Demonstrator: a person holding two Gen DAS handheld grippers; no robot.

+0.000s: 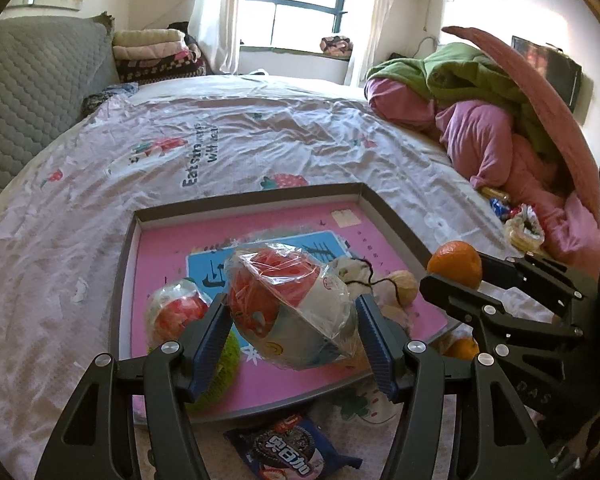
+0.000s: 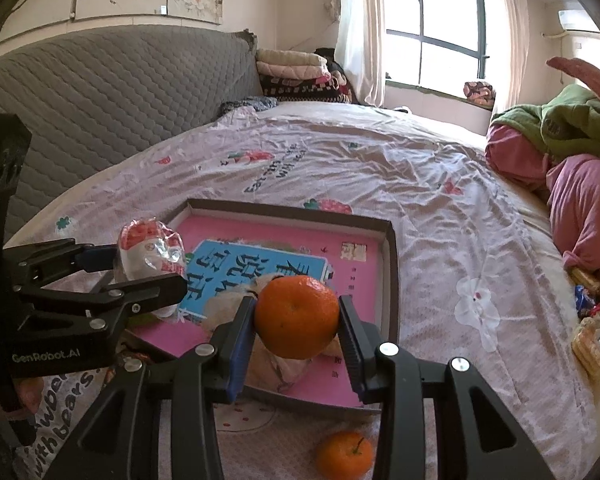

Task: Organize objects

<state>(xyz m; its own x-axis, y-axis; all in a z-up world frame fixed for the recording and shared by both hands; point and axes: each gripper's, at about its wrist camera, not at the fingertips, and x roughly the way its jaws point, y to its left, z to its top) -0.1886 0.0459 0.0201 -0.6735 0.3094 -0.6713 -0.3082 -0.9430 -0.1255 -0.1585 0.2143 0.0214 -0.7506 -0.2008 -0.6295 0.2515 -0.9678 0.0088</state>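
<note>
A shallow cardboard tray with a pink printed bottom lies on the bed. My left gripper is shut on a clear-wrapped snack bag, red and white, held over the tray. In the tray lie a second wrapped snack, a green knitted thing and pale walnut-like pieces. My right gripper is shut on an orange above the tray's near edge. The orange and the right gripper show at the right of the left wrist view; the left gripper's bag shows at the left of the right wrist view.
A blue cookie packet lies on the sheet in front of the tray. Another orange sits on the sheet below my right gripper. Snack wrappers lie at the right beside a pink and green quilt heap. A grey headboard stands at the left.
</note>
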